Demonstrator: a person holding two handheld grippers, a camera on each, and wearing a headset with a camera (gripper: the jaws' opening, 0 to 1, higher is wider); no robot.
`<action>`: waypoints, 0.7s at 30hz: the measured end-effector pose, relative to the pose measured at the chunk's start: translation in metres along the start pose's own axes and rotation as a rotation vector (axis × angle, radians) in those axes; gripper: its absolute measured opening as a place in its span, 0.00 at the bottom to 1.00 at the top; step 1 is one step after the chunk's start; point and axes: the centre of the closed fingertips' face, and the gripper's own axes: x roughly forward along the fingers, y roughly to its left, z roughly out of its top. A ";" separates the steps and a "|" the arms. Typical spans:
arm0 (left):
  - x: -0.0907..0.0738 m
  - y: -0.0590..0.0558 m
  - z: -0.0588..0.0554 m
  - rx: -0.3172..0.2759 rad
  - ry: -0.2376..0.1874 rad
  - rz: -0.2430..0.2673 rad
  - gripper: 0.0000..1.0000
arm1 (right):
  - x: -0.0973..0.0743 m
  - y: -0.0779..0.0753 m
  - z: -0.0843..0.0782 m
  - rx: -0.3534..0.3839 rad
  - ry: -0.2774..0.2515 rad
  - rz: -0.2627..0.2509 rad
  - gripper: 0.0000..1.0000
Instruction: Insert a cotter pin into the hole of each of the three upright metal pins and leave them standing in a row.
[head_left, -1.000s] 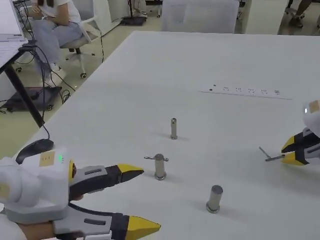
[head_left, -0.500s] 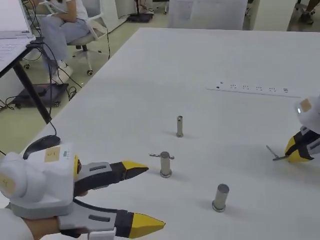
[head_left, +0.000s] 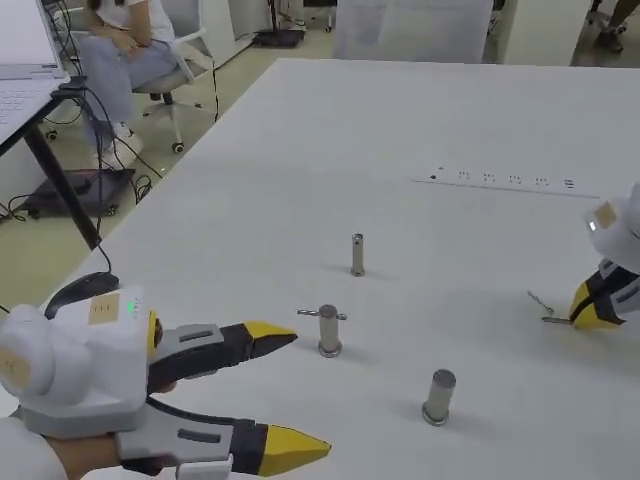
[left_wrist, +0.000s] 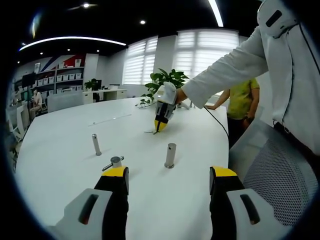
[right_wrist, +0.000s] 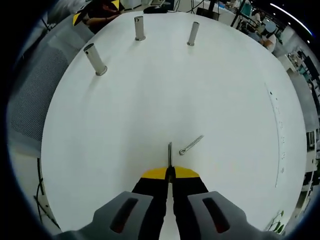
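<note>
Three metal pins stand on the white table: a thin far pin (head_left: 357, 255), a middle pin (head_left: 328, 330) with a cotter pin through its head, and a near pin (head_left: 438, 397). My left gripper (head_left: 290, 393) is open at the lower left, its jaws empty and short of the middle pin (left_wrist: 116, 161). My right gripper (head_left: 597, 305) is at the right edge, shut on a cotter pin (right_wrist: 169, 151) that sticks out of its tips down at the table. A second cotter pin (right_wrist: 191, 145) lies loose just beside it.
A flush socket strip (head_left: 505, 183) runs across the table beyond the pins. A person sits on a chair (head_left: 150, 60) at the far left, off the table. A person in yellow (left_wrist: 240, 102) stands past the table's end.
The head camera has shifted a little. My right gripper has tipped down closer to the table with the cotter pin still in it. The left gripper and the three pins have stayed put.
</note>
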 end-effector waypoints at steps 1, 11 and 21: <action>0.000 0.000 0.000 0.000 0.000 -0.001 0.65 | 0.000 0.000 0.000 0.003 -0.001 0.000 0.03; 0.001 -0.001 0.002 0.003 -0.005 -0.004 0.65 | -0.003 0.010 0.005 0.008 0.000 -0.002 0.02; 0.003 -0.003 0.007 0.016 -0.014 -0.010 0.64 | -0.009 0.023 0.013 0.032 -0.022 -0.002 0.02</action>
